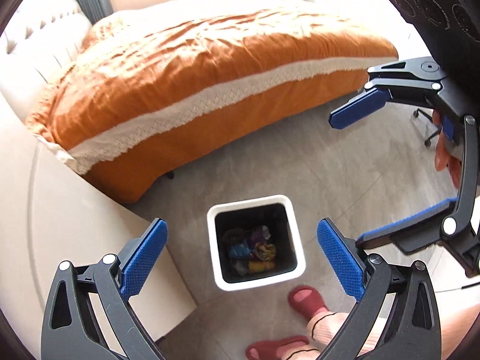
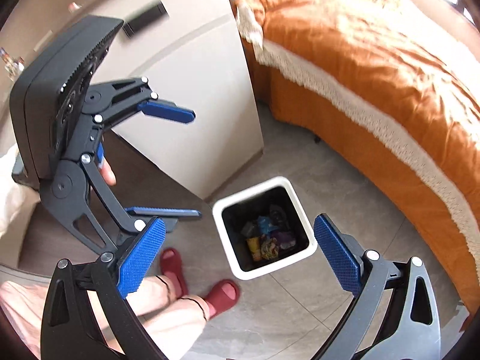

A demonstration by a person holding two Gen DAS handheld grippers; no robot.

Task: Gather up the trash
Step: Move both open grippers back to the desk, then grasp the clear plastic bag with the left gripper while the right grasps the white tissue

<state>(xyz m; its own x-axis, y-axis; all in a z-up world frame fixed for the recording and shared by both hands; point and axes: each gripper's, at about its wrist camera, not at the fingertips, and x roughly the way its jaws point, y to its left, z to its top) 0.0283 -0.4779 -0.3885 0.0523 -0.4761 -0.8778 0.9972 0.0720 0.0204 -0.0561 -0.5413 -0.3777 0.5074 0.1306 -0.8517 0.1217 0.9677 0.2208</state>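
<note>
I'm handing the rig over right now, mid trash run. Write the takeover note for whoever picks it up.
Left gripper: open, holding nothing, above the bin.
Right gripper: open, holding nothing, also above the bin.
Bin: white, square, on the grey floor between the bed and the white cabinet, by the person's red slippers.
Done: several wrappers already lie at the bottom of the bin.
Left: no loose trash shows on the floor in either view; check the rest of the room before calling it finished.
</note>
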